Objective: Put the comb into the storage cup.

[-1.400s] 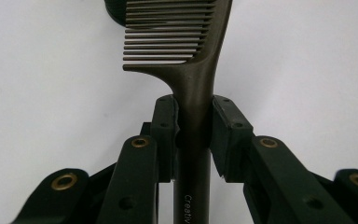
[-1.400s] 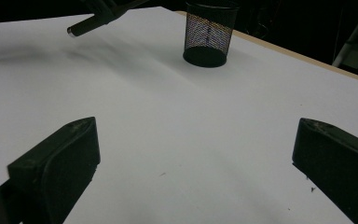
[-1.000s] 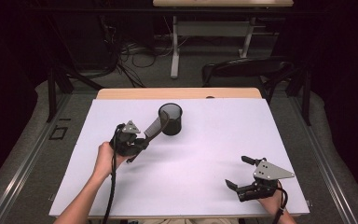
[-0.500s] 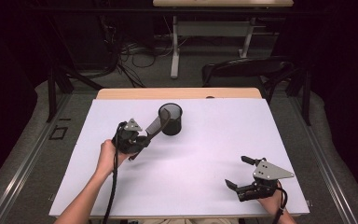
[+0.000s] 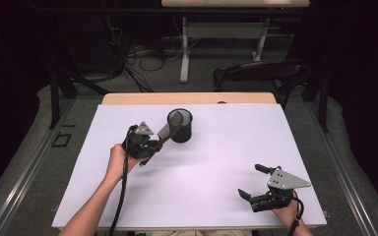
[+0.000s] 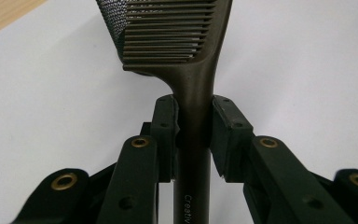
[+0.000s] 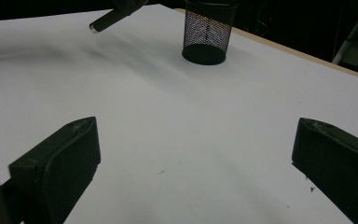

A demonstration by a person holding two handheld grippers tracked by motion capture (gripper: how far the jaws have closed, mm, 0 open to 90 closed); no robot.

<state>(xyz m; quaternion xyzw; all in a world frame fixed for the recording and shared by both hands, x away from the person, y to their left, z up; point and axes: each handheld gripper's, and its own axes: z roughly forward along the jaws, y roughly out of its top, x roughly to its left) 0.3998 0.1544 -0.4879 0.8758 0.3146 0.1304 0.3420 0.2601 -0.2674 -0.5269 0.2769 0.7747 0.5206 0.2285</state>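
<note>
- left gripper, at the left of the high view: clamped on the handle of a dark comb. in the left gripper view the pads press the handle from both sides, just below the toothed head of the comb.
- the comb is lifted off the white table, its toothed end at the rim of a black mesh cup near the far edge.
- handling, as a judgement: the comb looks like light, stiff plastic, the handle smooth and likely a bit slick. the neck below the teeth seems the right hold; the teeth look thin and should not be pinched.
- the cup looks light and could tip if the comb knocks its rim.
- left hand: forearm comes in from the bottom edge, wrist angled so the gripper points up and away toward the cup.
- right gripper, at the right near the near edge of the table: jaws spread wide, nothing between them. in the right gripper view bare table lies between the two pads.
- right hand: low at the table edge, gripper pointing left across the table, well apart from the cup.
</note>
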